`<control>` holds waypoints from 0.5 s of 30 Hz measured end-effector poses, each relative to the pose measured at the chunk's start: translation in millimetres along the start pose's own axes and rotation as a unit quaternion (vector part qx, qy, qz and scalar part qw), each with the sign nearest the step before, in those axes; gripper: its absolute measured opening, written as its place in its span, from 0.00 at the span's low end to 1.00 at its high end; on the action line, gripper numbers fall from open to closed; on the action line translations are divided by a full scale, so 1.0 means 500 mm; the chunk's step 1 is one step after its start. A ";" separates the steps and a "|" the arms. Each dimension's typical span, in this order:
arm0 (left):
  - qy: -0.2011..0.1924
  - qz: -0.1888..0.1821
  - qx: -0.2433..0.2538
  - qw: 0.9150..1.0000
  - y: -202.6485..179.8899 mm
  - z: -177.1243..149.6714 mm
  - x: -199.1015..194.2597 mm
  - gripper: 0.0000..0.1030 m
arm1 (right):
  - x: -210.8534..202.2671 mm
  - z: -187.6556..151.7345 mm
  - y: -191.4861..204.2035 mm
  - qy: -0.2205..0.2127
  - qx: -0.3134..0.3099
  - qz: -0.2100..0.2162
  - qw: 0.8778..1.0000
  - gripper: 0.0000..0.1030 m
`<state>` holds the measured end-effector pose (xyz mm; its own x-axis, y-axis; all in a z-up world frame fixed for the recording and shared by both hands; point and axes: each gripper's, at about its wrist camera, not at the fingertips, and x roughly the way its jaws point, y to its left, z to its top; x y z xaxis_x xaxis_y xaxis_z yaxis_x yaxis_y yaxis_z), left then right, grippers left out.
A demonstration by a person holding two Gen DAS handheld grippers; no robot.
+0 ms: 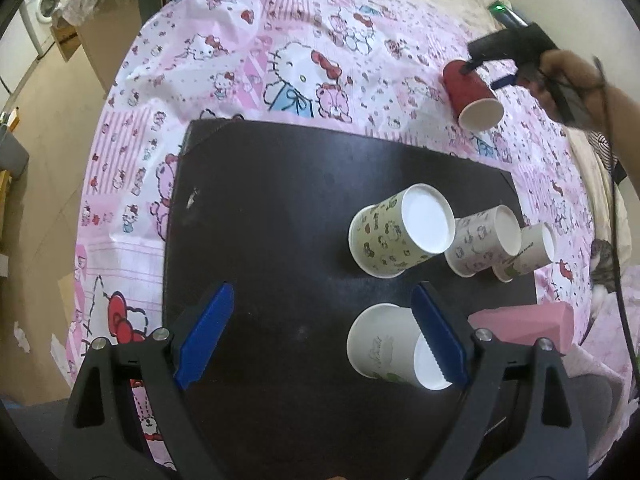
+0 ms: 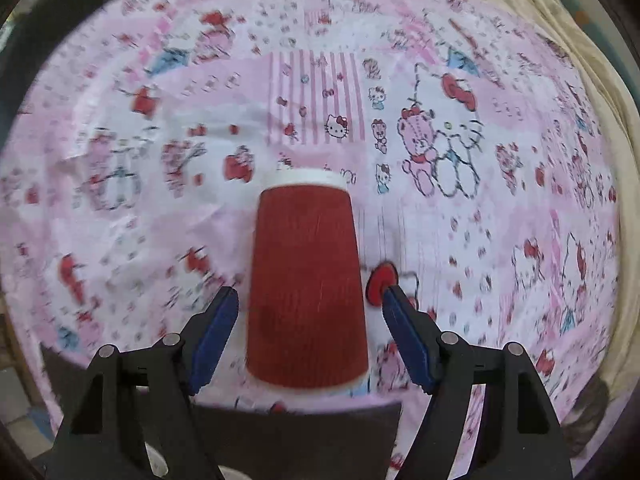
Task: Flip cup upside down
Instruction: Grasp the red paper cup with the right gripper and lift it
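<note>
Four paper cups stand mouth-down on a black board: a green-patterned cup, a pink-patterned cup, a small white cup and a plain white cup. My left gripper hangs open above the board. Its right finger crosses in front of the plain white cup without pressing it. My right gripper is shut on a red ribbed cup, white rim pointing away toward the cloth. The left wrist view shows that red cup off the board at the far right, with the right gripper at its base.
A pink cartoon-print cloth covers the surface around the board. A pink block lies at the board's right edge. A person's hand holds the right gripper. A washing machine and cardboard boxes stand at far left.
</note>
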<state>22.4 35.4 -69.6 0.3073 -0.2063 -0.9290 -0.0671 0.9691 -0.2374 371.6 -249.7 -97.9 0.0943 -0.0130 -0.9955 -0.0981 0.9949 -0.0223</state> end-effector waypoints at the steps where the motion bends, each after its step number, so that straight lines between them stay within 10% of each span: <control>1: 0.002 -0.001 0.001 1.000 -0.001 0.000 0.002 0.86 | 0.015 0.014 0.001 0.008 -0.001 -0.002 1.000 0.75; 15: -0.014 0.000 0.017 1.000 -0.013 -0.005 -0.015 0.86 | -0.003 -0.011 0.029 -0.026 -0.048 0.008 0.998 0.68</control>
<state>18.1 30.1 -61.8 0.3331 -0.2021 -0.9210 -0.0360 0.9733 -0.2266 364.4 -235.9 -97.2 0.1432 0.0104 -0.9896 -0.1944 0.9808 -0.0178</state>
